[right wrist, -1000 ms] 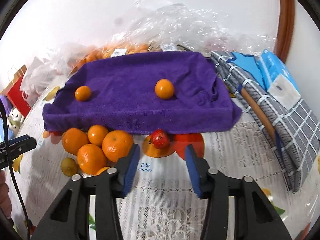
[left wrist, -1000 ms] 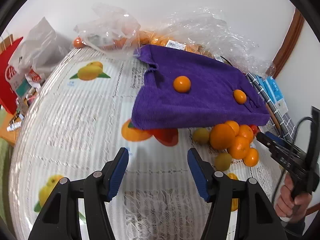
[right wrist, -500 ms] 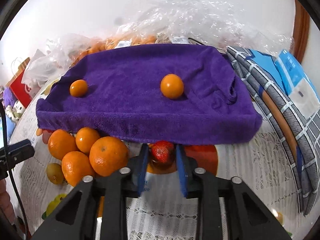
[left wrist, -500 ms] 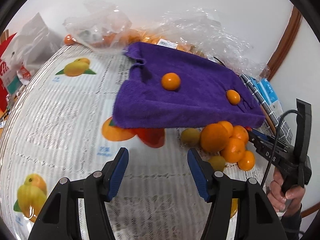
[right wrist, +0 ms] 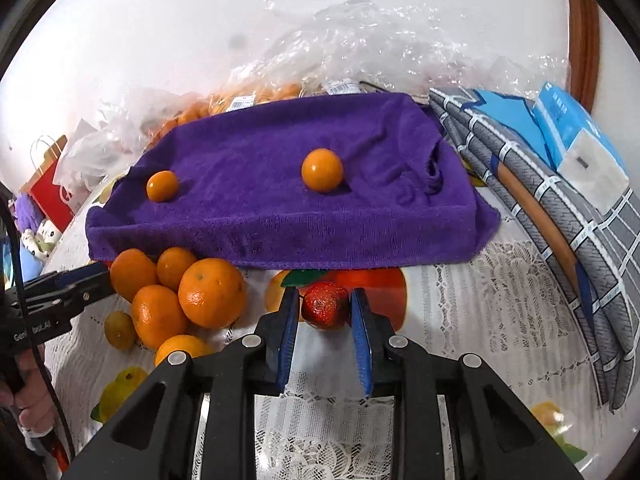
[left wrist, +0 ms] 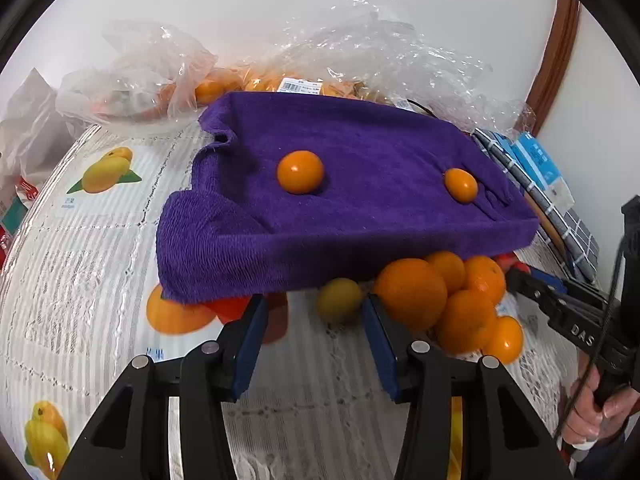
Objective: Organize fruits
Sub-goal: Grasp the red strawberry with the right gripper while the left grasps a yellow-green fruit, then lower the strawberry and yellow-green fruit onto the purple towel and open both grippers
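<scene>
1. Since earlier frame: right gripper advanced and clenched on strawberry, near purple towel.
2. Left: left gripper released, approaching green fruit.
3. Done: two oranges on towel.
4. Left: orange pile unsorted.

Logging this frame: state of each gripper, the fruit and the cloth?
right gripper: shut on the strawberry
strawberry: gripped, low over the tablecloth
left gripper: open, nothing held
yellow-green fruit: loose on the tablecloth, ahead of the left gripper
purple towel: spread flat, two small oranges on top
orange pile: loose beside the towel
</scene>
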